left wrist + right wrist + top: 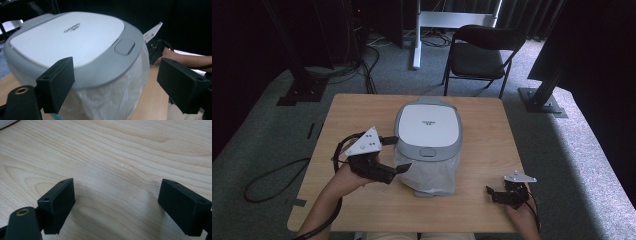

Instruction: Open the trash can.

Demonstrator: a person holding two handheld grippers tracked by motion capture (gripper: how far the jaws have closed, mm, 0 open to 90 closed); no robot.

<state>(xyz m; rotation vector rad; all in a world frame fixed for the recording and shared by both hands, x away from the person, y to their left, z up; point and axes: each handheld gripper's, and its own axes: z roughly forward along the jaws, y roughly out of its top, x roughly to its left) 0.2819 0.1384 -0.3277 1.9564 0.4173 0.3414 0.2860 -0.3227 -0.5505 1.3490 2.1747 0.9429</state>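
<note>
Bearing small grey unreadable logo, bin lid (pixel 67 40); left claw (pixel 115 85) wide open beside it, gripping nothing.

1. Left gripper (pixel 393 154) — black body, with a grey three-cornered plate (pixel 364 142) on top, dotted with small dark holes.
2. Black cable (pixel 324 220) trailing from it along a bare forearm.
3. Blocky black jaws, with a small screw hole near each top corner and a brass-ringed hole low on one side.
4. Right gripper (pixel 493 192) — black too, with a paler grey plate (pixel 520 177) and thin dark wires.
</note>
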